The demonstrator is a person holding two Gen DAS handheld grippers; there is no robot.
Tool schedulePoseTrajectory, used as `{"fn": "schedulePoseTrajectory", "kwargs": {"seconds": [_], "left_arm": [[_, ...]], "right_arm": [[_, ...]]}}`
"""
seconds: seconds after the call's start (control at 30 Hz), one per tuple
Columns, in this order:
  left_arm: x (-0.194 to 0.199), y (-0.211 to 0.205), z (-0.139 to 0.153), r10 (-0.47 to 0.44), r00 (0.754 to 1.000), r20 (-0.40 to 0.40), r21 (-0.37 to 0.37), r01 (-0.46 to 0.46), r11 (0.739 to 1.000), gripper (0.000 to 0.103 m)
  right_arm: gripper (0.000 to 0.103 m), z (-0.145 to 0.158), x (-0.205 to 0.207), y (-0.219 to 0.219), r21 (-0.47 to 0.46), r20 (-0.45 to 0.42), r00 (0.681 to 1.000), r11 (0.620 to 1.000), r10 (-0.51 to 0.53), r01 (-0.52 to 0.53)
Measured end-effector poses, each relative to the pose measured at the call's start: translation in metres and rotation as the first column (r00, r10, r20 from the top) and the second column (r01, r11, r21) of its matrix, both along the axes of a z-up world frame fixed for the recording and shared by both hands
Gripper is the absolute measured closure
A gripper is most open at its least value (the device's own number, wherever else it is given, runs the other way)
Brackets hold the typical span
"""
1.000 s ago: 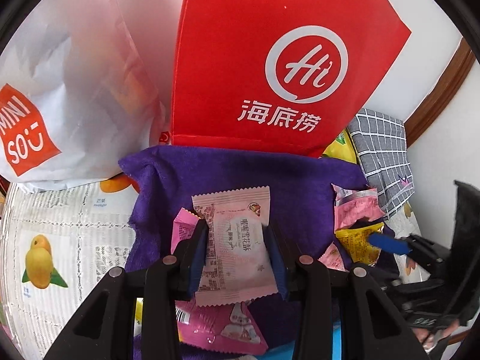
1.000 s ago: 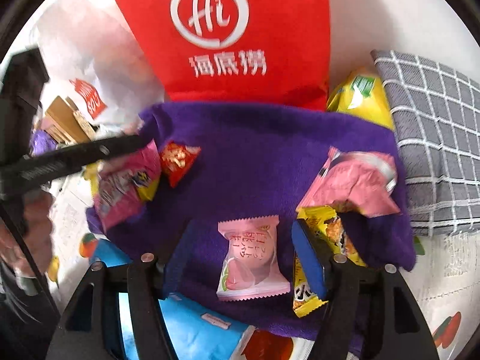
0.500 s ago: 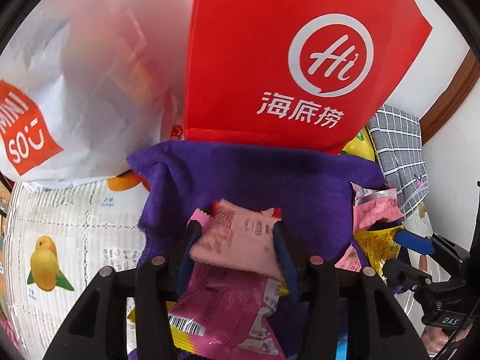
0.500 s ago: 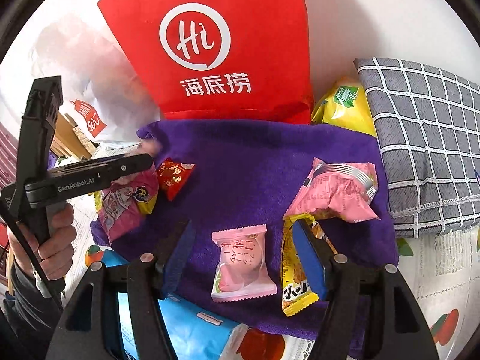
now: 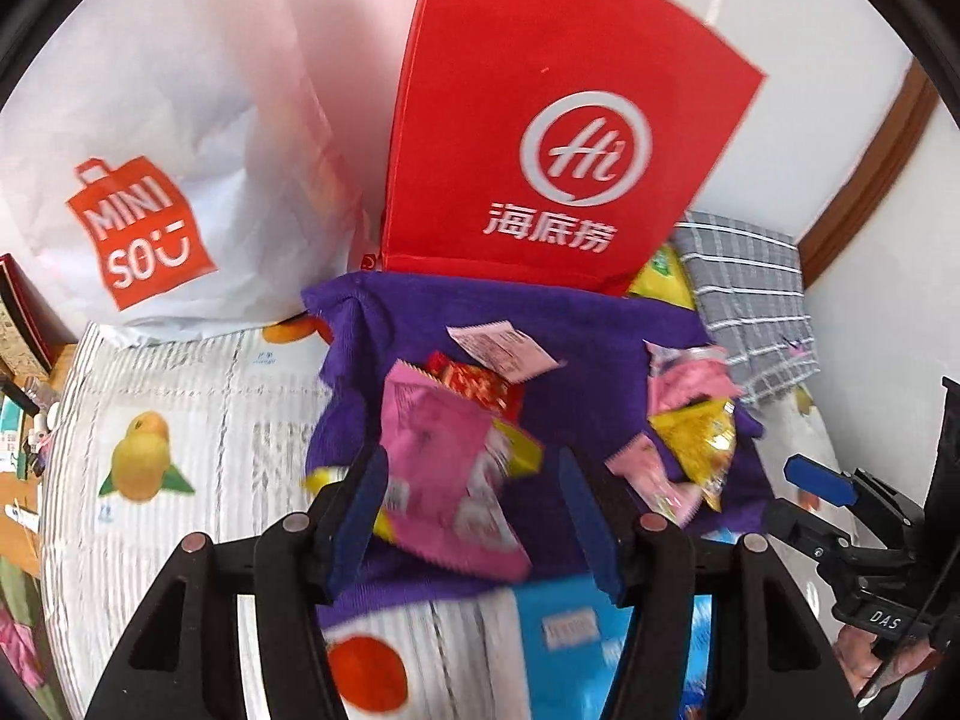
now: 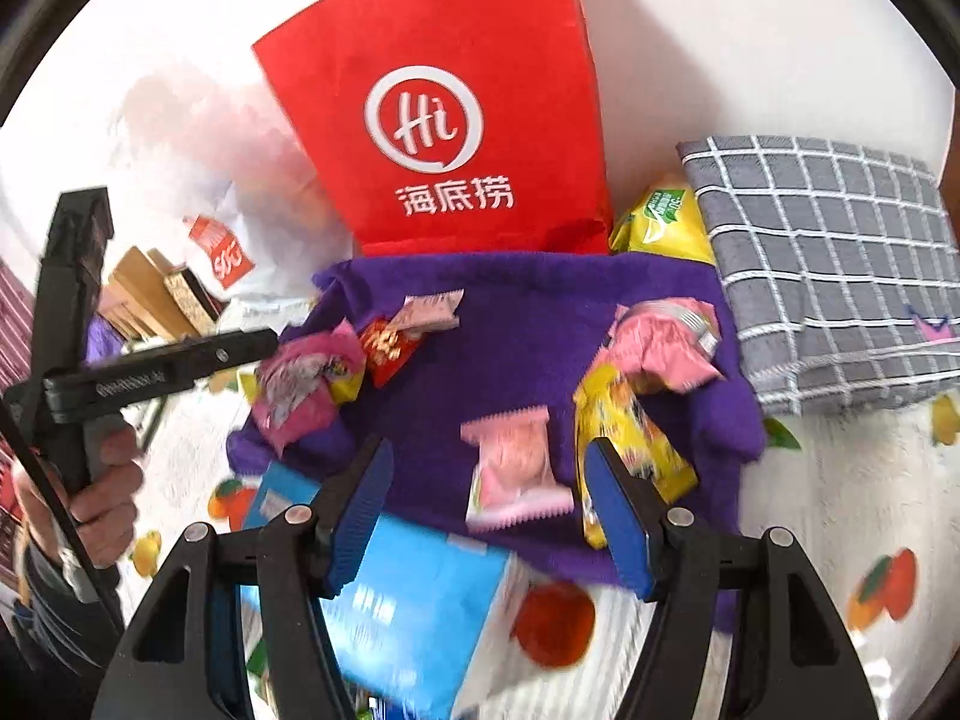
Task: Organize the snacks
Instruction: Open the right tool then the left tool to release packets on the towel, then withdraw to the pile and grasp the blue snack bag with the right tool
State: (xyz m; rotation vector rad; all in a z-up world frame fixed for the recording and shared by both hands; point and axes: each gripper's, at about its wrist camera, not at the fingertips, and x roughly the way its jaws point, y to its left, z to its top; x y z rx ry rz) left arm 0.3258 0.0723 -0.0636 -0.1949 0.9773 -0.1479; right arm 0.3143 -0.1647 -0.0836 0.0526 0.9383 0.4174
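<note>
Several small snack packets lie on a purple cloth (image 5: 594,348) (image 6: 522,330). My left gripper (image 5: 474,510) is open and empty, above a bright pink packet (image 5: 444,468) beside a red packet (image 5: 474,387). A pale pink packet (image 5: 501,351) lies just beyond them, loose on the cloth. My right gripper (image 6: 489,510) is open and empty, around a pale pink peach packet (image 6: 513,468) without touching it. A yellow packet (image 6: 624,438) lies by its right finger. A crumpled pink packet (image 6: 666,342) lies further right.
A red Hi paper bag (image 5: 540,138) (image 6: 444,120) and a white Miniso bag (image 5: 150,180) stand behind the cloth. A grey checked cloth (image 6: 840,264) lies at the right, a yellow pouch (image 6: 666,222) beside it. A blue box (image 6: 414,606) sits near the front.
My left gripper has opened and let go of the pale pink packet, which now lies further back on the cloth. Both grippers have pulled back and up.
</note>
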Motion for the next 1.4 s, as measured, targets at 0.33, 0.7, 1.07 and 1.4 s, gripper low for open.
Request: {"fn": "schedulePoseTrajectory", "kwargs": {"seconds": [0.33,0.7,1.07,1.4], "left_arm": [[-0.08,-0.011,0.016,-0.053,0.998,0.023,-0.039,0.054,0.998,0.038],[-0.136,0.006,-0.006,-0.042,0.999,0.003,-0.056,0.042,0.998,0.038],[-0.164,0.033,-0.025,0.007,1.0,-0.025,-0.063,-0.009,0.998,0.038],[-0.176,0.024,-0.033,-0.001,0.999,-0.046,-0.068,-0.003,0.998,0.038]], "right_arm": [[0.044,0.001,-0.085,-0.014,-0.061,0.032,0.998,0.997,-0.048,0.05],[0.052,-0.066,-0.134,-0.001,-0.077,-0.101,0.995,0.997,-0.004,-0.004],[0.049,-0.091,-0.118,0.028,-0.219,-0.113,0.993,0.975,0.017,-0.042],[0.059,-0.081,-0.128,-0.001,-0.139,-0.11,0.994,0.99,-0.019,0.004]]}}
